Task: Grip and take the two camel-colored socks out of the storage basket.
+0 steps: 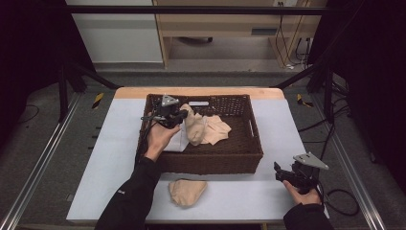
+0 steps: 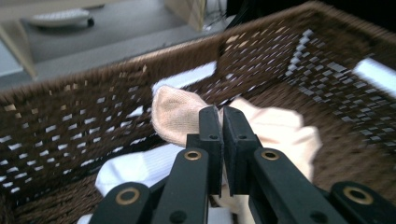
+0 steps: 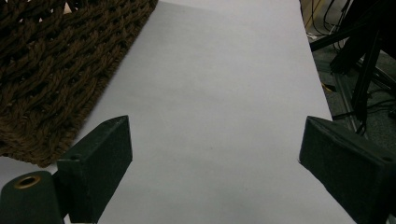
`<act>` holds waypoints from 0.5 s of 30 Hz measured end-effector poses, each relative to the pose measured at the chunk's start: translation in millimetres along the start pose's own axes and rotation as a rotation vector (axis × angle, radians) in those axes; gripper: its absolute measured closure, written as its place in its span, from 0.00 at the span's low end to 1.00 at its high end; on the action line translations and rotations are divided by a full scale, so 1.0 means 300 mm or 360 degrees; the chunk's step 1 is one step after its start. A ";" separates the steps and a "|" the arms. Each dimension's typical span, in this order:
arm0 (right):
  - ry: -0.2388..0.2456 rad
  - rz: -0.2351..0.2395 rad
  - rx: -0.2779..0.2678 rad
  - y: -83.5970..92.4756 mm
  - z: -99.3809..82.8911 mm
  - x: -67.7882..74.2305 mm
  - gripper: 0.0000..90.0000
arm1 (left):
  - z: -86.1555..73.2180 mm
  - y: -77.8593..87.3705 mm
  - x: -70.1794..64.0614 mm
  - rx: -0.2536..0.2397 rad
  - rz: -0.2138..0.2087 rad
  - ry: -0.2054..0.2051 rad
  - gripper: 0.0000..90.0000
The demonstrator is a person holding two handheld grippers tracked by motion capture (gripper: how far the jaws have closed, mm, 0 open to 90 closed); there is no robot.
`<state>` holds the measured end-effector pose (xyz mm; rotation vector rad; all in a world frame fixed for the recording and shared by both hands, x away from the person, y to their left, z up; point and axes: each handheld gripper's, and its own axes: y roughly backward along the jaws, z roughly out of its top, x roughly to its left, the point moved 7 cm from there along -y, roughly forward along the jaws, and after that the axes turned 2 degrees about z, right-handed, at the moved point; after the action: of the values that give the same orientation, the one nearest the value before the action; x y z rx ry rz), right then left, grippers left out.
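We saw the left gripper with its jaws pressed together on a fold of the beige sock, the cloth bunching up on either side of the black pads. In the high view that left gripper sat over the inside of the brown wicker basket, near its left wall, and the beige sock hung from it in a lifted hump. Just beside the sock lay more beige cloth on the basket floor, and a white cloth lay under the hand. A second beige sock lay on the white table cover in front of the basket. Well apart, at the table's right edge, the right gripper rested low; its jaws stood spread wide over bare cover, with nothing between them.
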<state>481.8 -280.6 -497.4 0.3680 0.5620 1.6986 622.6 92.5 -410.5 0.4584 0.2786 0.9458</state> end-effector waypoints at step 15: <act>-0.0011 -0.0012 -0.0007 0.004 0.001 -0.007 0.11 | 0.090 0.276 -0.034 -0.0303 -0.0090 0.0011 0.96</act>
<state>481.4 -282.7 -496.3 0.3680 0.5539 1.6905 569.3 118.5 -345.8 0.2714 0.2046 0.9094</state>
